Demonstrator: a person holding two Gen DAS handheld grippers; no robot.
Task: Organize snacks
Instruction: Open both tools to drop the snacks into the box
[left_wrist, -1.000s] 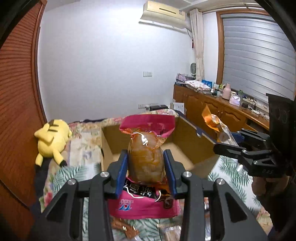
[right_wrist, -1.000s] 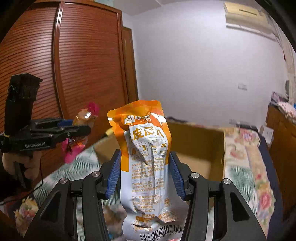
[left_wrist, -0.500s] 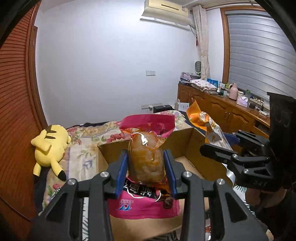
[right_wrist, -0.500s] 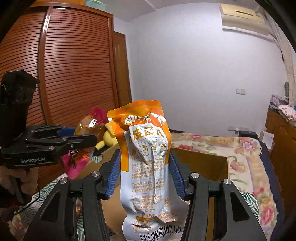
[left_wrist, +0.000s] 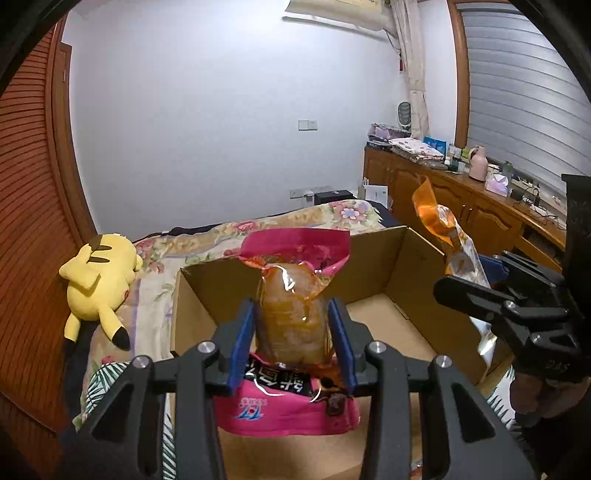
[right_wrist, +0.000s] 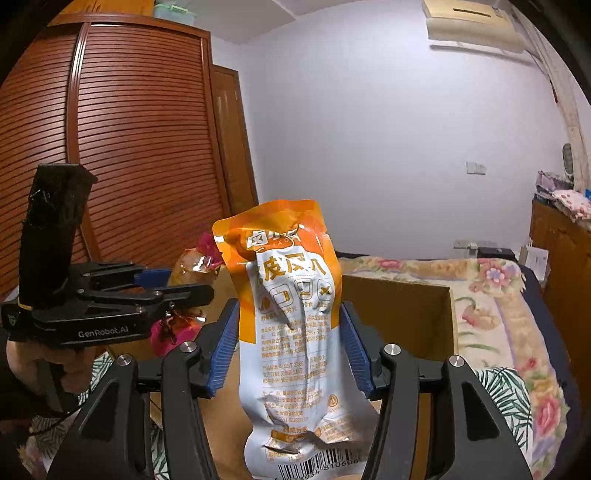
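Observation:
My left gripper (left_wrist: 291, 304) holds a pink snack packet (left_wrist: 295, 251) with a clear brown middle upright over the open cardboard box (left_wrist: 369, 258). Its blue pads still touch the packet while the jaws are opening. In the right wrist view my right gripper (right_wrist: 290, 310) has an orange and white snack packet (right_wrist: 291, 295) standing between its pads, which also touch it as the jaws open. That packet hangs over the box's near part (right_wrist: 399, 306). Each gripper shows in the other's view: the right gripper (left_wrist: 461, 291) at the right, the left gripper (right_wrist: 184, 284) at the left.
The box lies on a bed with a flowered cover (right_wrist: 491, 295). A yellow plush toy (left_wrist: 99, 273) lies to the box's left. A wooden slatted wardrobe (right_wrist: 129, 147) stands at the left and a low wooden cabinet (left_wrist: 461, 206) with clutter at the right.
Both grippers have moved forward and slightly down, from before the box to over it. The pads of both stand a little wider apart, with the packets still between them.

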